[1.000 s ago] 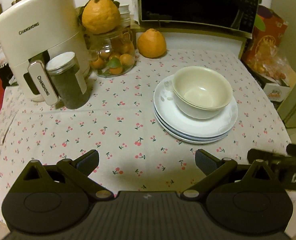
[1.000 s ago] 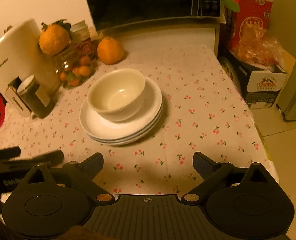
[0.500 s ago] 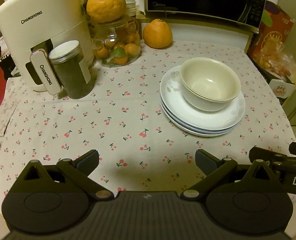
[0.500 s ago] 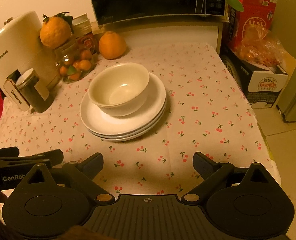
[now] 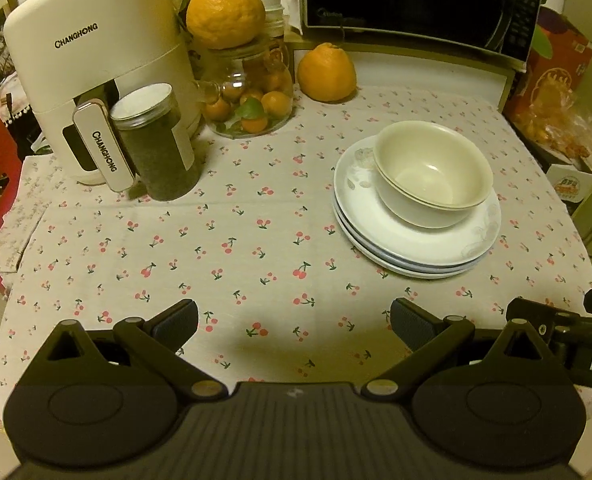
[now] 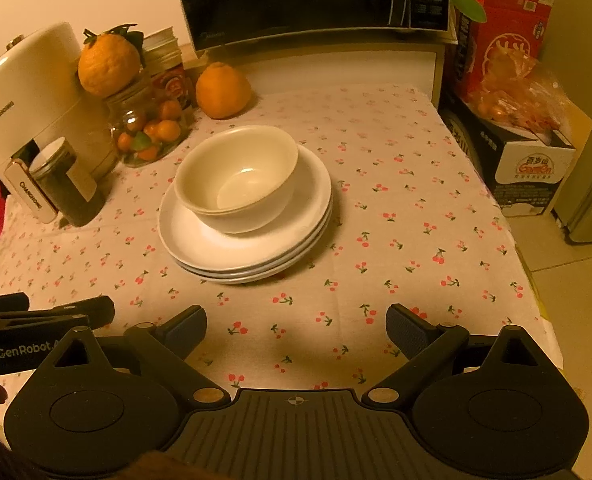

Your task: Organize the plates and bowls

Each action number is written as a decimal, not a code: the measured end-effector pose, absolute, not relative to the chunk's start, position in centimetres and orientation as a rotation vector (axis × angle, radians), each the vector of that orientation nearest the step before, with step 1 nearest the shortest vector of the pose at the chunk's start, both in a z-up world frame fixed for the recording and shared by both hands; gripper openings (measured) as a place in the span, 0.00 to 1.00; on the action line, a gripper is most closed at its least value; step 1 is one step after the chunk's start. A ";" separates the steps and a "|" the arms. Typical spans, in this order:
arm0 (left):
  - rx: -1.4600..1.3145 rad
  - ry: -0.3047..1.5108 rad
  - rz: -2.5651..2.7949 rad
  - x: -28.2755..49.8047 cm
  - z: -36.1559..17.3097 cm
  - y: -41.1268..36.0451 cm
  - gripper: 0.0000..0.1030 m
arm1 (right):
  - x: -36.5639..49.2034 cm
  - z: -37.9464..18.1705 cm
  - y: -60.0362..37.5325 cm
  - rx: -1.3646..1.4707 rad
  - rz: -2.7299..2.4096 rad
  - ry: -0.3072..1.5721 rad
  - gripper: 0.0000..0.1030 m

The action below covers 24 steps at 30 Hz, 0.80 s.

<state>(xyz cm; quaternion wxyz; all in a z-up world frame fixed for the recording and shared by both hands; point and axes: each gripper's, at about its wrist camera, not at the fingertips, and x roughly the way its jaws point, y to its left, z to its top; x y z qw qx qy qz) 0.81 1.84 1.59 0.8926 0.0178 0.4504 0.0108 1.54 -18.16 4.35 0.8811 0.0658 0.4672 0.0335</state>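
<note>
bowls (image 5: 432, 176) on plates (image 5: 416, 240); jar (image 5: 156, 144) left; microwave (image 5: 416, 0) behind

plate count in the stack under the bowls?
3 by the rim edges: top white plate, a second and a third beneath, all stacked mid-table under the nested bowls. A thinner one could be hidden.

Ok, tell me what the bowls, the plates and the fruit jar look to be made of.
Bowls: likely glazed ceramic, cream, with a glossy highlight inside; melamine can't be ruled out.
Plates: also look like glazed ceramic, white and smooth, with a faint printed pattern on the top rim in the left wrist view.
Fruit jar: clear glass, since the small oranges show through it.
</note>
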 end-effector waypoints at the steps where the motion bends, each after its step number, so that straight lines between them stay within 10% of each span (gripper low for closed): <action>1: 0.037 0.934 0.023 0.8 1.6 1.8 1.00 | 1.6 4.3 -18.1 0.135 0.072 0.974 0.95; 24: 0.041 0.932 0.014 0.9 1.6 1.9 1.00 | 1.5 4.1 -18.0 0.130 0.075 0.982 0.95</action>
